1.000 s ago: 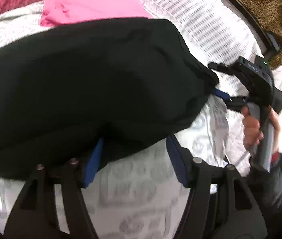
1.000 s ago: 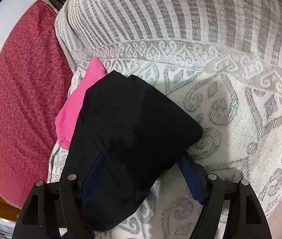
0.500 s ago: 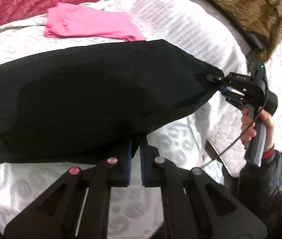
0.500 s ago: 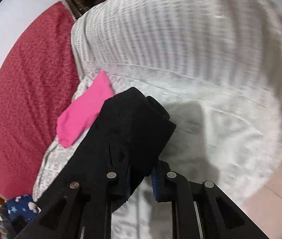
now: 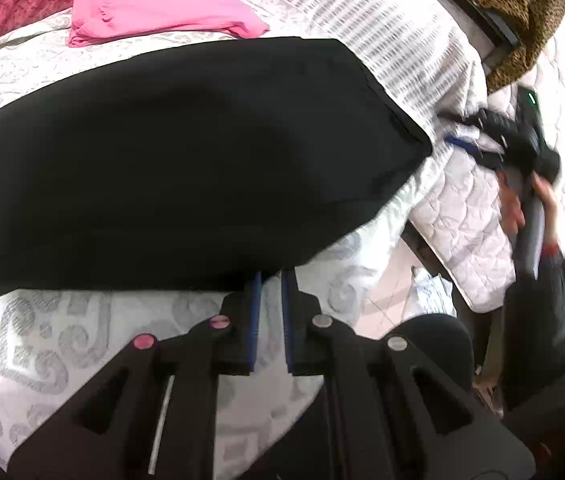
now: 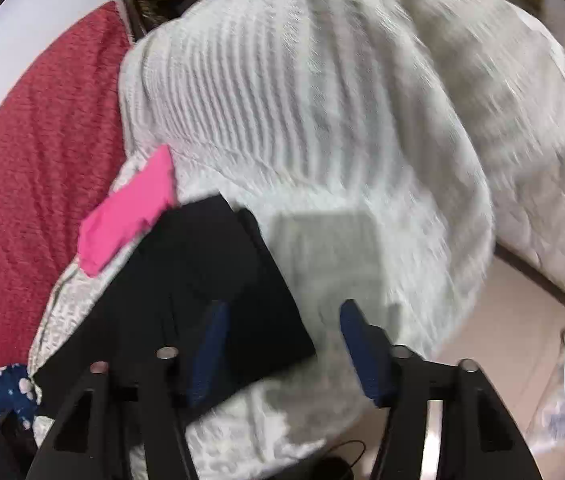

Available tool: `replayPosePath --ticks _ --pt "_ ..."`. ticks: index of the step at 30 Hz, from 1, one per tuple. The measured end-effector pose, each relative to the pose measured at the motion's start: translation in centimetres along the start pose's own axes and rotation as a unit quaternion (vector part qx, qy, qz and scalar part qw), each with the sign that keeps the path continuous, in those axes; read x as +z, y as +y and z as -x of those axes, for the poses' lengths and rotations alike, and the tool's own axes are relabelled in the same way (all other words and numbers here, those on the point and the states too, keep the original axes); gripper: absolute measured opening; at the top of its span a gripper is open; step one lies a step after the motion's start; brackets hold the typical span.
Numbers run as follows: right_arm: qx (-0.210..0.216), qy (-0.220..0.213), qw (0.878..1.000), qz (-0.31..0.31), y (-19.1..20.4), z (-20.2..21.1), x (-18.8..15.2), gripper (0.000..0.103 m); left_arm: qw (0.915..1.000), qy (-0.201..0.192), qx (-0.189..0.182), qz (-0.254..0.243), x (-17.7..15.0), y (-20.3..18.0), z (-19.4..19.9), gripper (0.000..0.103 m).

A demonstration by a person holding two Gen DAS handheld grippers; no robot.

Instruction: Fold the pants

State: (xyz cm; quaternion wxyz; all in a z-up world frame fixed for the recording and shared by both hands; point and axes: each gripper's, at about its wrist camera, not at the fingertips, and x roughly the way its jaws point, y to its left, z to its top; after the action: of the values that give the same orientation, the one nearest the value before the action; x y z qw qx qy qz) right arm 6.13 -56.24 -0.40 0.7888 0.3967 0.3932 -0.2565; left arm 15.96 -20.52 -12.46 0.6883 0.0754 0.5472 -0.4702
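Right wrist view smeared by motion blur; patterns on the white bedspread [image 6: 322, 128] hard to make out there. Black pants [image 5: 170, 152] cut off at the left edge of the left wrist view, near hem hidden where it meets the gripper fingers. Right gripper [image 5: 478, 146] blurred at the right of that view, with the holding hand [image 5: 522, 204] below it only a smear.

Folded pink garment [image 5: 158, 12] at the upper left of the left wrist view, lying on the bedspread just beyond the pants, apart from them. Red patterned cover [image 6: 30, 160] filling the left of the right wrist view. Leopard-print cloth [image 5: 506, 8] in the upper right of the left wrist view, over a dark bed frame. Blue star-print fabric [image 6: 6, 392] at the lower left of the right wrist view. Quilted white mattress [image 5: 466, 216] at the right, below the right gripper.

Left gripper [image 5: 270, 280] at lower centre, blue pads drawn nearly together, pinching the near edge of the pants. Pants spread wide across the middle of the frame, over the bed. Right gripper [image 6: 282, 312] spread wide, nothing between the pads; left pad [image 6: 210, 344] overlapping the corner of the pants [image 6: 202, 280], contact impossible to tell; right pad over bare bedspread.
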Motion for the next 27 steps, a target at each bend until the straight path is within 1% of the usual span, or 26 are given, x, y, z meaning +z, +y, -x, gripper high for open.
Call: replayPosePath --ticks 2,4,5,6,8,9,10,11,12,13,14,15,16,17,18,19,20,21,23,25,27 --pt "0.034 0.009 0.999 0.008 1.0 -1.1 2.0 0.062 0.9998 -0.005 -0.014 -0.016 0.5 -1.2 1.2 0.010" --pt "0.050 0.024 0.998 0.015 2.5 -2.7 3.8 0.062 0.9992 -0.017 -0.019 -0.031 1.1 -2.1 2.5 0.014" --pt "0.062 0.034 0.997 0.023 3.3 -3.7 4.6 0.062 0.9988 -0.029 -0.021 -0.035 1.8 -2.5 3.5 0.025" --pt "0.073 0.046 0.996 0.034 4.3 -4.9 5.4 0.062 0.9985 -0.036 -0.023 -0.035 2.3 -2.6 3.9 0.039" --pt "0.079 0.073 0.993 0.050 5.4 -7.7 6.6 0.065 0.9973 -0.060 -0.021 -0.037 3.4 -2.5 4.8 0.052" --pt "0.072 0.089 0.992 0.050 5.8 -9.5 7.3 0.066 0.9968 -0.071 -0.002 -0.039 4.2 -2.5 4.8 0.053" --pt "0.065 0.098 0.992 0.045 5.8 -10.6 7.4 0.066 0.9967 -0.072 0.012 -0.036 4.8 -2.2 4.6 0.053" --pt "0.061 0.108 0.992 0.038 5.7 -11.6 7.7 0.066 0.9967 -0.073 0.018 -0.030 5.2 -1.8 4.4 0.053" --pt "0.066 0.118 0.990 0.029 5.9 -12.6 7.8 0.065 0.9970 -0.073 0.018 -0.020 5.5 -1.3 4.1 0.053" --pt "0.065 0.113 0.991 0.028 6.4 -12.8 7.9 0.056 0.9973 -0.071 0.016 -0.007 5.7 -0.6 3.6 0.053" --pt "0.059 0.085 0.994 0.039 6.8 -12.0 7.6 0.036 0.9976 -0.068 0.013 0.001 5.9 -0.2 3.3 0.053" --pt "0.067 0.068 0.994 0.061 7.5 -11.0 7.3 0.033 0.9980 -0.062 0.010 0.008 6.1 0.2 2.7 0.053" --pt "0.093 0.049 0.990 0.096 8.3 -9.3 6.5 0.028 0.9983 -0.057 0.013 0.010 6.5 0.5 2.1 0.053" --pt "0.114 0.031 0.984 0.134 9.2 -7.7 5.6 0.028 0.9984 -0.052 0.017 0.010 7.0 0.7 1.4 0.053" --pt "0.126 0.018 0.976 0.175 9.9 -6.4 4.6 0.028 0.9985 -0.050 0.019 0.006 7.9 0.6 0.7 0.053" --pt "0.129 0.001 0.964 0.233 11.0 -4.7 3.0 0.028 0.9985 -0.050 0.021 0.002 8.7 0.5 0.1 0.053" --pt "0.125 -0.009 0.953 0.277 11.8 -3.4 1.6 0.028 0.9985 -0.050 0.023 -0.002 9.7 0.3 -0.5 0.053" --pt "0.124 -0.011 0.944 0.307 12.3 -2.6 0.5 0.028 0.9986 -0.049 0.020 -0.009 10.9 0.0 -1.3 0.053" --pt "0.125 -0.001 0.926 0.356 13.2 -1.4 -1.8 0.029 0.9989 -0.044 0.005 -0.015 13.3 -0.9 -2.9 0.053" --pt "0.114 0.007 0.919 0.378 13.5 -0.8 -3.2 0.031 0.9989 -0.043 -0.005 -0.019 14.4 -1.8 -3.8 0.053" --pt "0.118 0.014 0.913 0.391 13.8 -0.5 -4.1 0.031 0.9987 -0.045 -0.015 -0.020 14.7 -2.5 -4.3 0.053"
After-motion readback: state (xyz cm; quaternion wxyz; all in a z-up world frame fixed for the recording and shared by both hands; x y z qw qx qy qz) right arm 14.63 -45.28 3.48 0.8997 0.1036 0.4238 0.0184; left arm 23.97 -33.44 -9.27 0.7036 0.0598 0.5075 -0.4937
